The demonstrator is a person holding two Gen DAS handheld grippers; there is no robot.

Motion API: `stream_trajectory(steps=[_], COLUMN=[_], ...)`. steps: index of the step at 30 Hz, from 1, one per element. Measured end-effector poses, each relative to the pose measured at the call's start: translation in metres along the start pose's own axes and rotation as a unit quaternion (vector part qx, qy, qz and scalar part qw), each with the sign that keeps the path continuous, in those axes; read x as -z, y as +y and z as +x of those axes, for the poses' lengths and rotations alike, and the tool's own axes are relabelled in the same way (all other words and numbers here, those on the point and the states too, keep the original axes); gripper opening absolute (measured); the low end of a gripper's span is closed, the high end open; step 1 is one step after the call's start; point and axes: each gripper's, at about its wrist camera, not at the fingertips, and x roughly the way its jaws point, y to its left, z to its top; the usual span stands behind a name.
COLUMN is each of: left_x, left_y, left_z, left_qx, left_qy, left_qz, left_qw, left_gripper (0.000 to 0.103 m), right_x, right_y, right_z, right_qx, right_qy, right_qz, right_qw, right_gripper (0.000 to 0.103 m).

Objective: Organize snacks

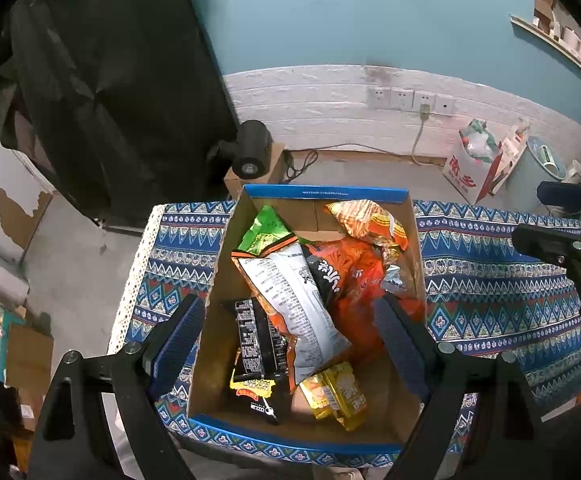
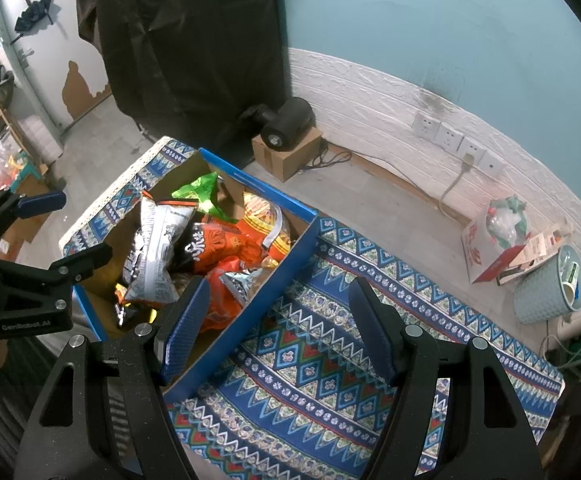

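My left gripper (image 1: pixel 290 332) hangs open above the snack-filled box (image 1: pixel 322 193); my right gripper (image 2: pixel 278 320) gapes empty astride its blue right edge, patterned tablecloth (image 2: pixel 330 360) clear beside.

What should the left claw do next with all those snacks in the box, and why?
Probably lower the left claw a little onto the white chip bag. That bag lies on top of the pile in the box, right between the open claw fingers, and neither claw holds anything. The right claw hangs open over the patterned cloth beside the box, so the left one seems better placed.
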Motion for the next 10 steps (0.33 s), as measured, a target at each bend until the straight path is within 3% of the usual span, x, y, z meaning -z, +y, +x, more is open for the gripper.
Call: stream_trajectory(steps=[10], left_x=[0.0023], left_y=[-0.0007], left_z=[-0.0012], left_qx=[0.003], left_qy=[-0.006], left_qz=[0.002], left_qw=[1.0], left_gripper=[0.088], right_x=[-0.0002], right_y=[-0.0001], right_z=[0.0002], right_qx=[0.0], right_qy=[0.0], right_qz=[0.001], right_qw=[1.0], right_gripper=[0.071])
